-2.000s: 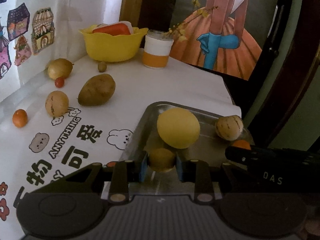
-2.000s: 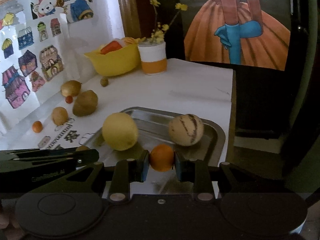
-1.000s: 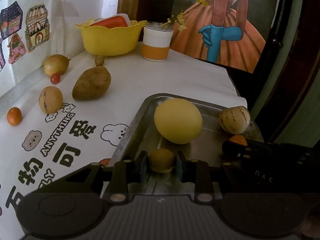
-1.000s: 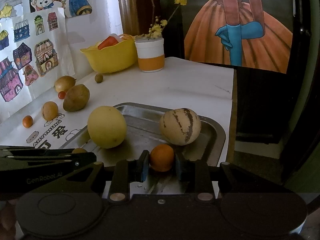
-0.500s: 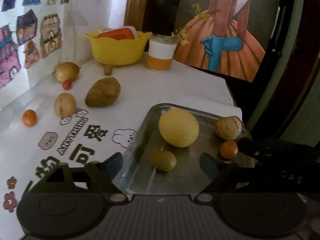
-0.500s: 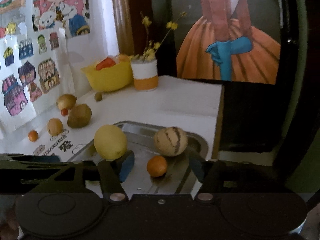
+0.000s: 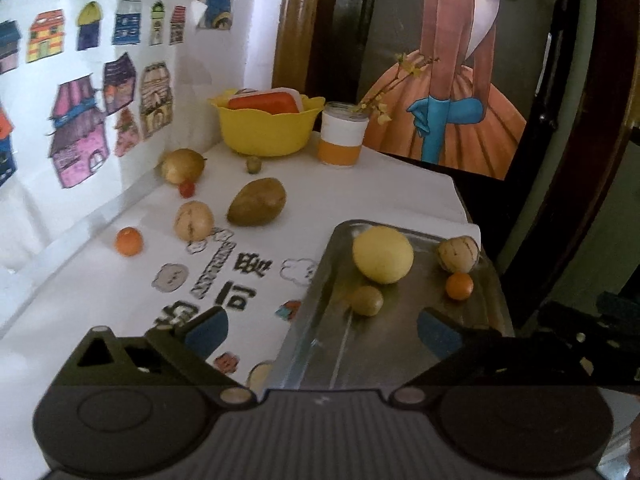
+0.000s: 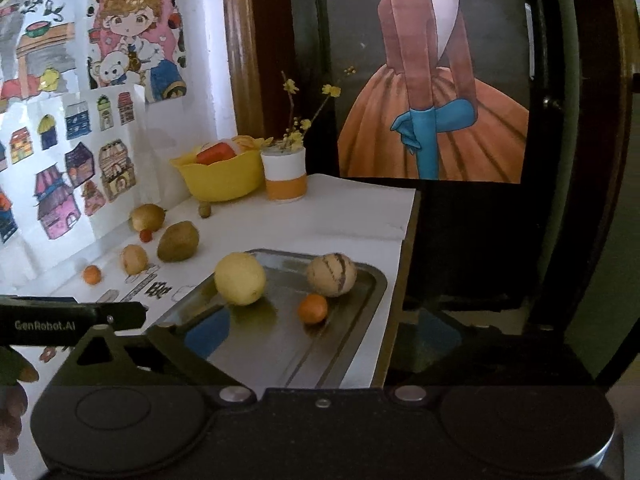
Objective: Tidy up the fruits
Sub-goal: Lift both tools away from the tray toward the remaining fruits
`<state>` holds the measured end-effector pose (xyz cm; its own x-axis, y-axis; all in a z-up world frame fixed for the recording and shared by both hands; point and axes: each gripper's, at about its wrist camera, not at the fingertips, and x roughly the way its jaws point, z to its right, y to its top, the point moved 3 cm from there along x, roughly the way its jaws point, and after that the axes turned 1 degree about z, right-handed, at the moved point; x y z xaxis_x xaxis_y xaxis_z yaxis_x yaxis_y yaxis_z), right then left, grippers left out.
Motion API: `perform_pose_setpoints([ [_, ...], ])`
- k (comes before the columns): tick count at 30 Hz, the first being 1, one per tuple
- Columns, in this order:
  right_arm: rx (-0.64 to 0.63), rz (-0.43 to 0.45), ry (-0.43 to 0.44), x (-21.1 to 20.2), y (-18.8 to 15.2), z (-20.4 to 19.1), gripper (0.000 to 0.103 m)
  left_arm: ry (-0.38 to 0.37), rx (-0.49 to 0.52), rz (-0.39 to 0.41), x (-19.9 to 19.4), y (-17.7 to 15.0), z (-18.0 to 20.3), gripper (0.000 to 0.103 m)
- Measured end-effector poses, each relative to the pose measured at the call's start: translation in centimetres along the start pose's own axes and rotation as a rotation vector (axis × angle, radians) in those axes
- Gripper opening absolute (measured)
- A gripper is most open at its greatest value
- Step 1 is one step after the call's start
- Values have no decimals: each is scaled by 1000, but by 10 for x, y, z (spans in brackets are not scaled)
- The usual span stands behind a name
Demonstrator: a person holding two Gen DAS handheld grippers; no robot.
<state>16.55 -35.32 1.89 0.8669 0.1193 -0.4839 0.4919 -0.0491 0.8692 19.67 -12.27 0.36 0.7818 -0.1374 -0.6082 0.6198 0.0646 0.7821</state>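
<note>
Resting inside the shallow metal tray (image 7: 320,344) at near right, four fruits are seen, six are left on the white table (image 7: 360,196), and both grippers (image 7: 322,330) (image 8: 320,332) are held spread and empty.

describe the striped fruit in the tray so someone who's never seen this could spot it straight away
Find the metal tray at the near right corner of the white table. Four fruits lie in it; look at the far right end, behind the small orange. The striped fruit is round and pale tan with dark lengthwise stripes, unlike the plain big yellow fruit to its left.
</note>
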Motion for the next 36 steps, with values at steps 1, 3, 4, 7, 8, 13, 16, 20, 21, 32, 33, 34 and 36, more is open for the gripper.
perform_pose_setpoints([
  [1, -4, -11, -1, -6, -3, -3, 102, 3, 5, -5, -5, -3, -4, 102],
  [3, -7, -30, -4, -16, -9, -10, 102, 9, 9, -14, -14, -10, -11, 103],
  [4, -8, -41, -4, -23, -13, -14, 102, 9, 8, -17, -19, -14, -16, 102],
  [7, -7, -82, -1, -38, -26, -22, 102, 17, -5, -27, -33, -26, -31, 103],
  [8, -8, -96, 1, -42, -31, -25, 102, 19, -9, -30, -37, -29, -36, 103],
  [13, -26, -170, 15, -58, -53, -45, 102, 41, -44, -45, -57, -47, -65, 103],
  [16, -20, -194, 27, -66, -63, -56, 102, 56, -66, -51, -69, -57, -82, 103],
  [20, -30, -225, 58, -75, -72, -75, 102, 90, -79, -51, -84, -66, -104, 103],
  [21, -39, -232, 63, -76, -73, -80, 102, 100, -88, -53, -88, -67, -111, 103],
  [32, -99, -211, 203, -85, -38, -133, 102, 212, -154, 6, -115, -48, -172, 103],
  [33, -97, -208, 221, -86, -30, -138, 102, 219, -153, 15, -117, -43, -175, 103],
  [34, -96, -202, 236, -86, -22, -142, 102, 226, -149, 26, -119, -38, -178, 103],
  [36, -97, -185, 267, -87, -4, -149, 102, 237, -137, 48, -122, -27, -181, 103],
])
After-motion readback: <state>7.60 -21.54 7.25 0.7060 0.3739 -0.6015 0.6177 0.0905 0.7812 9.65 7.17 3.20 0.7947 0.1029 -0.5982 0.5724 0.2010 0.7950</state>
